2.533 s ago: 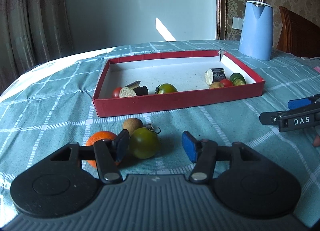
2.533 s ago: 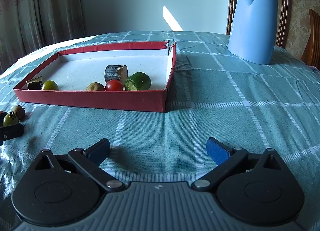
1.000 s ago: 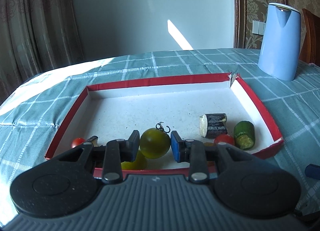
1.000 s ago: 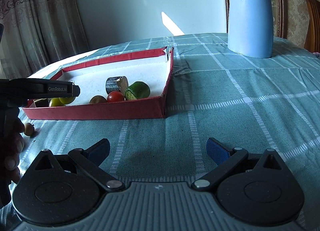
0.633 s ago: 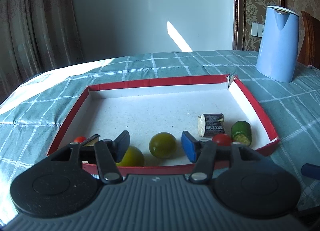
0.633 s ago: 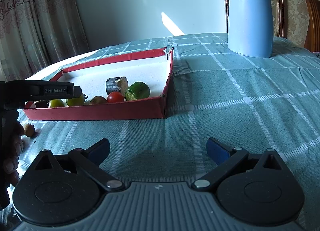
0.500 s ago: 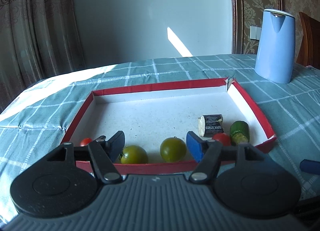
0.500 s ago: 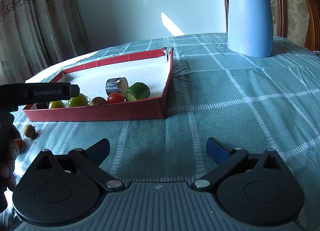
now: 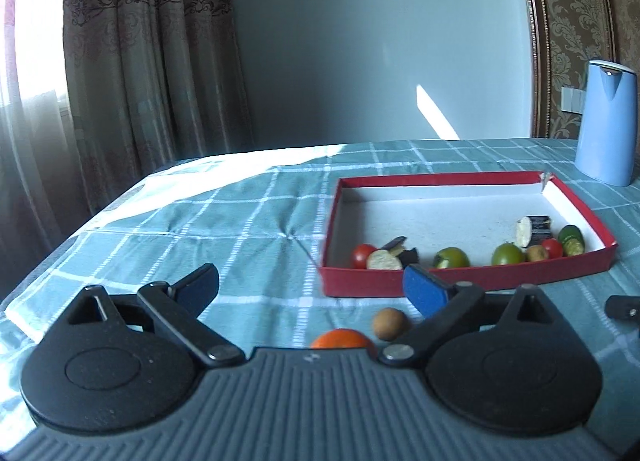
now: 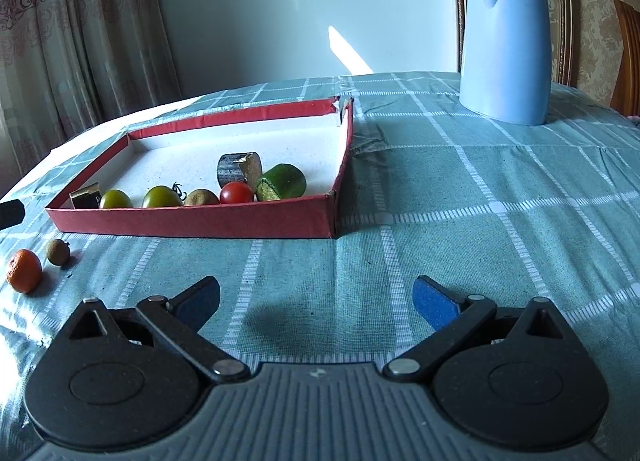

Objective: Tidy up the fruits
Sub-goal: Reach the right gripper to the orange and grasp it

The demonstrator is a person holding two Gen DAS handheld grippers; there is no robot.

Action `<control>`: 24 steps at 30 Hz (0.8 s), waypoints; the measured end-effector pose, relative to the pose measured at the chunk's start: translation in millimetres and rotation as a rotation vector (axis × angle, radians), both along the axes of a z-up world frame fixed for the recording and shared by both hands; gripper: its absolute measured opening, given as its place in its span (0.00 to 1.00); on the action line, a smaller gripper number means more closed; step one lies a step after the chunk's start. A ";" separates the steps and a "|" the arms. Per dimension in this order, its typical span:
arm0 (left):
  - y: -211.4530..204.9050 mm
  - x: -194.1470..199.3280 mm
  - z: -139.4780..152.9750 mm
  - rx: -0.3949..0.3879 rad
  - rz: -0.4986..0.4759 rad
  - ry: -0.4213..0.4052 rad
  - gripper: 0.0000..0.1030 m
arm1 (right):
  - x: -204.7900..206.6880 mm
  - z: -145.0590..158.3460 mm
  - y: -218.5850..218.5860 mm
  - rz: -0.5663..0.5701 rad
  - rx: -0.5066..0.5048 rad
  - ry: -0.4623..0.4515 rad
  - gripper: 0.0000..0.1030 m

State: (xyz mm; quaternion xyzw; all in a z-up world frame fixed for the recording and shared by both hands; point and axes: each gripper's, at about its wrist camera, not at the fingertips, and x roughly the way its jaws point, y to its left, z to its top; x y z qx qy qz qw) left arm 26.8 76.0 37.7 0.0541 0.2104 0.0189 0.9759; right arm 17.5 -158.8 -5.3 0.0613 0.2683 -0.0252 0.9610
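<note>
A red box [image 9: 472, 281] [image 10: 192, 221] on the teal checked cloth holds two green tomatoes [image 9: 508, 254] [image 10: 162, 197], red tomatoes [image 9: 363, 256] [image 10: 237, 192], eggplant pieces [image 9: 534, 226] [image 10: 238, 169], a cucumber piece [image 10: 282, 182] and a small brown fruit [image 10: 201, 197]. An orange [image 9: 340, 339] [image 10: 23, 271] and a brown round fruit [image 9: 389, 323] [image 10: 58, 252] lie on the cloth in front of the box. My left gripper [image 9: 312, 293] is open and empty above them. My right gripper [image 10: 316, 303] is open and empty over bare cloth.
A blue kettle [image 9: 606, 139] [image 10: 506, 41] stands behind the box to the right. Curtains hang at the left. A wooden chair [image 10: 628, 57] is at the far right. The table edge runs along the left.
My left gripper let go of the green tomato in the box, then pulled back and swung left; the orange and brown fruit now lie between its fingers. The right gripper stayed put.
</note>
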 end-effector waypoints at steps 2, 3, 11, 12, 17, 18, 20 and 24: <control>31.1 3.1 -2.1 -0.019 0.070 0.003 1.00 | -8.4 4.1 9.5 0.015 -0.015 -0.051 1.00; 46.9 5.3 -3.5 -0.035 0.103 0.006 1.00 | -13.5 6.9 15.5 0.046 0.005 -0.080 1.00; 115.2 23.5 -25.3 -0.108 0.292 0.044 1.00 | -28.6 31.0 126.2 0.376 -0.080 -0.215 1.00; 118.5 24.6 -26.8 -0.123 0.289 0.053 1.00 | -25.4 32.1 139.4 0.402 -0.097 -0.212 1.00; 122.0 26.6 -29.1 -0.150 0.278 0.054 1.00 | -8.2 30.2 185.3 0.496 -0.157 -0.184 0.99; 122.2 26.4 -29.5 -0.154 0.274 0.053 1.00 | -4.4 27.0 192.1 0.511 -0.160 -0.162 0.96; 124.5 26.1 -29.9 -0.170 0.267 0.054 1.00 | 4.3 24.2 198.6 0.538 -0.137 -0.121 0.78; 129.1 25.2 -30.4 -0.204 0.256 0.051 1.00 | 14.5 16.8 206.6 0.535 -0.113 -0.082 0.75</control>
